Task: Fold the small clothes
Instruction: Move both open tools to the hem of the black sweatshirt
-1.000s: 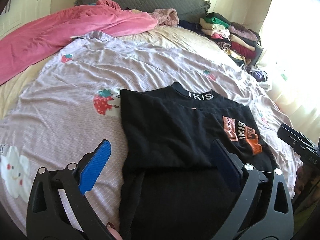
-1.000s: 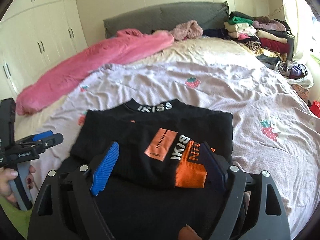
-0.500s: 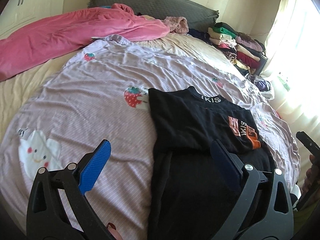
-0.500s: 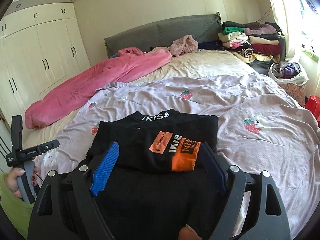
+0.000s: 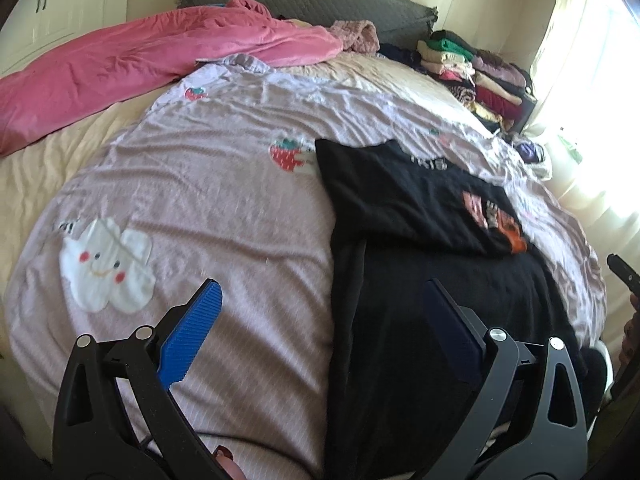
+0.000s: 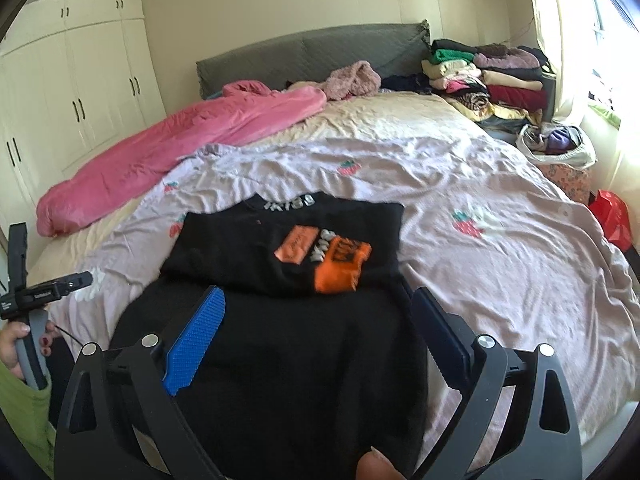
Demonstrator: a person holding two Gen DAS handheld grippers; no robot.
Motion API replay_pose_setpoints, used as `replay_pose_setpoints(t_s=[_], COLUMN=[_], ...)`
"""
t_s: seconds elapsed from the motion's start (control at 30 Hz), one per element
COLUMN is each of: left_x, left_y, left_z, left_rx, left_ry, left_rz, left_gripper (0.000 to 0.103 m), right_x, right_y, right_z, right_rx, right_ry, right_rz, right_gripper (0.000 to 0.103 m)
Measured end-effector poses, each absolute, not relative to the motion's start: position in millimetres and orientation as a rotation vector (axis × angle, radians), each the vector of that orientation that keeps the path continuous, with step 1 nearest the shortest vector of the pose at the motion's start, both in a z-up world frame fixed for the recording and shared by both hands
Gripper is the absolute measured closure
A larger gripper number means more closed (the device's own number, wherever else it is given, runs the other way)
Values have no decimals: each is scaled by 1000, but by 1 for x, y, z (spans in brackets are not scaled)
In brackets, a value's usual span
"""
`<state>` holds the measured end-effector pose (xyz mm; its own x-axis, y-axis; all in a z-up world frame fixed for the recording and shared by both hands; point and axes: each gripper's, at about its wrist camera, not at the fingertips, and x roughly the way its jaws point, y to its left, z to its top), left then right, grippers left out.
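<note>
Black top (image 6: 280, 320) with an orange and white print lies flat on the pale purple strawberry sheet (image 6: 500, 264), at the near edge of the bed (image 6: 400, 116). Its long axis runs from the near edge toward the grey headboard (image 6: 312, 52), with the lettered collar at the far end and the hem hanging nearest the cameras. The upper part is folded into a neat rectangle; the lower part spreads wider below it. The print sits on the right half of the folded part.

Over the hem, the right gripper (image 6: 318, 328) has its jaws spread wide, having just been opening, with nothing pinched between them. The left gripper (image 5: 320, 320) is spread wide too and holds nothing: its blue finger sits over bare sheet, its dark finger over the top's left side.

A rumpled pink blanket (image 6: 180, 140) lies along the far left of the bed. Stacked folded clothes (image 6: 488, 76) sit by the headboard on the right, near the bright window.
</note>
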<state>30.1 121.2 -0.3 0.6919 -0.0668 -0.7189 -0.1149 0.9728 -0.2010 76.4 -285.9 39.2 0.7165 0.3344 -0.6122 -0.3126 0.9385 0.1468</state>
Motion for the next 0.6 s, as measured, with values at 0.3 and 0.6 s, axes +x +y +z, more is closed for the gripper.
replay_pose_setpoints(t_s=[0.3,0.6], left_x=[7,-9], left_y=[118,109], left_z=[-14,-29], left_rx=[-211,-209], left_ry=[848,889], left_rz=[17,-13], left_gripper=[10,14], right_x=[52,38], right_y=[-309,-324], right_z=[14,7], right_rx=[19,19], right_ry=[754,782], right_rz=[295,258], right_gripper=[9,9])
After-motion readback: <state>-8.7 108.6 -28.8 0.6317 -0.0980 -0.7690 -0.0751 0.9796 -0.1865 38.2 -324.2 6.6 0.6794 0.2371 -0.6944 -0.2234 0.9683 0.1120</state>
